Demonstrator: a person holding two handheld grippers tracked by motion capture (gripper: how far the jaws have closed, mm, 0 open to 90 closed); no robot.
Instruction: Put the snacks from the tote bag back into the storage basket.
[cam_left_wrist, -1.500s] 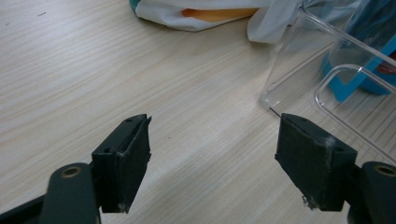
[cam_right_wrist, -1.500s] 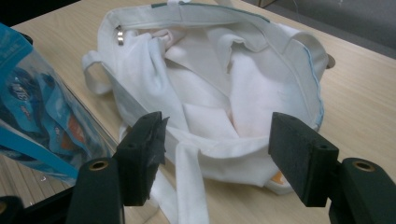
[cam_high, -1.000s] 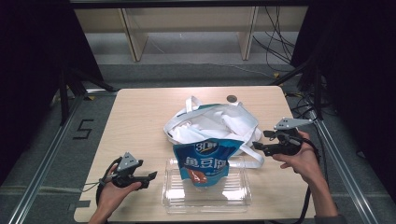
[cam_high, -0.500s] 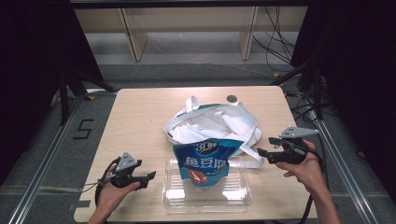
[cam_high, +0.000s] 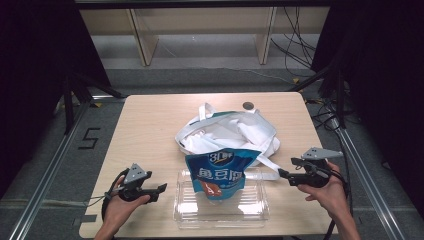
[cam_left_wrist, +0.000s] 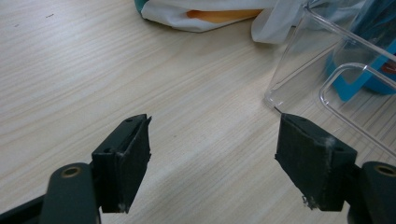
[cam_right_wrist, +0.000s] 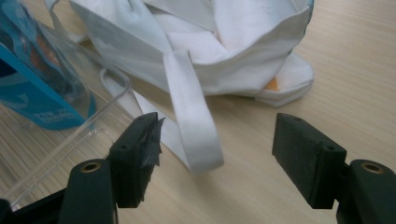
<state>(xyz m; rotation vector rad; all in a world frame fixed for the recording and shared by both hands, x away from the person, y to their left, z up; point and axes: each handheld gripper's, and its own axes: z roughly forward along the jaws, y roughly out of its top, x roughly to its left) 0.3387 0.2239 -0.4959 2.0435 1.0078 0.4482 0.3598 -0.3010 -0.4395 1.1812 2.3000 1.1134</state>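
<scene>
While both hand-held grippers stand apart from the goods, the stock reads as follows. One white cloth tote bag (cam_high: 227, 134) with teal trim lies slumped near the middle of the pale wooden table (cam_high: 150, 125), mouth facing up, long axis running across the table. Two white straps: one flat strap (cam_right_wrist: 191, 116) trails from the bag toward the near right, its looped end lying on the wood between the jaws of the right gripper (cam_right_wrist: 219, 156), touching neither; the other strap (cam_high: 204, 109) lies at the bag's far side. One blue printed snack pouch (cam_high: 220, 172) stands tilted, its lower end in the clear plastic tray (cam_high: 220, 212), its top leaning against the bag. One tray, long axis across the table, set at the near edge. One small round dark object (cam_high: 248, 105) sits beyond the bag.

Right gripper (cam_high: 284, 173): jaws wide, empty, pointing left at the strap. Left gripper (cam_high: 161, 188): jaws wide, empty, just left of the tray. Open wood lies left of the bag and along the far edge.
</scene>
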